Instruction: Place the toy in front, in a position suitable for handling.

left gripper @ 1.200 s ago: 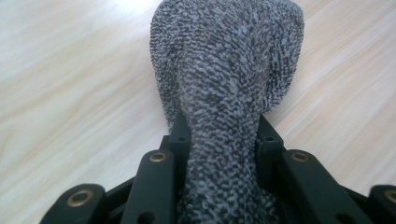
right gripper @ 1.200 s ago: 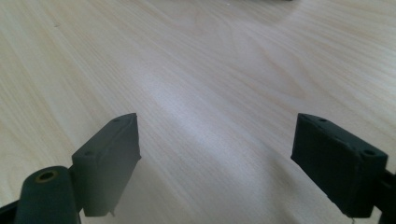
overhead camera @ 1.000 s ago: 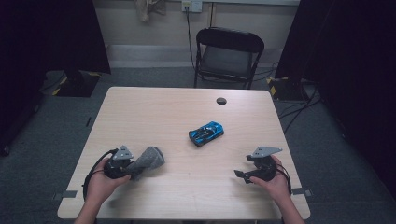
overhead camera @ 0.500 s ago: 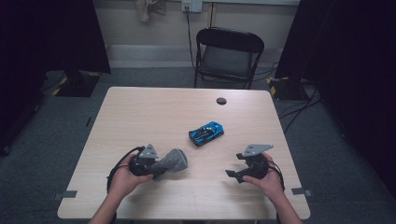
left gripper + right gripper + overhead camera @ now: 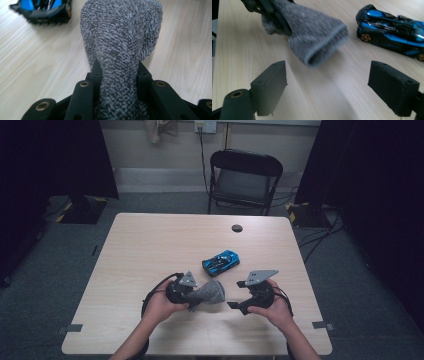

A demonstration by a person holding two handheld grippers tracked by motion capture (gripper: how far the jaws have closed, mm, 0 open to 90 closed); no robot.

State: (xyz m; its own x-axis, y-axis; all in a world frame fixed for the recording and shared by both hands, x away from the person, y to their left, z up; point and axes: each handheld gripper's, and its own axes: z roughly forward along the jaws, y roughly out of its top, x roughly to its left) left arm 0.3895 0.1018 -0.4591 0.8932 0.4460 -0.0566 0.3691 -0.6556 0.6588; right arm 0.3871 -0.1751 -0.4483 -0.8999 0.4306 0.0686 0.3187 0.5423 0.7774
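Left tongs (image 5: 197, 296) are clamped on the grey sock (image 5: 209, 293), and you can see it clearly in the left gripper view: both black jaws squeeze the knit fabric (image 5: 120, 50) between them, the cloth bunched narrow at the grip and flaring wide beyond it. Right tongs (image 5: 239, 300) stand wide apart with nothing between them, pointing toward the sock's free end; in the right gripper view the sock's open cuff (image 5: 317, 37) hangs just ahead of the two spread pads (image 5: 272, 85), not touching either.

Now the scene from the big pieces down. The pale wooden counter (image 5: 150, 245) carries everything. Behind it stands a black folding chair (image 5: 244, 180) against the wall. Both hands come in from the near edge, the left hand (image 5: 161, 306) and the right hand (image 5: 274, 308), holding their tongs close together over the near middle of the counter. The sock sits between the two, held above the wood. Just beyond it lies a blue toy car (image 5: 220, 262), near the sock but apart from it. Farther back, a small dark round disc (image 5: 237, 227) rests near the far edge.
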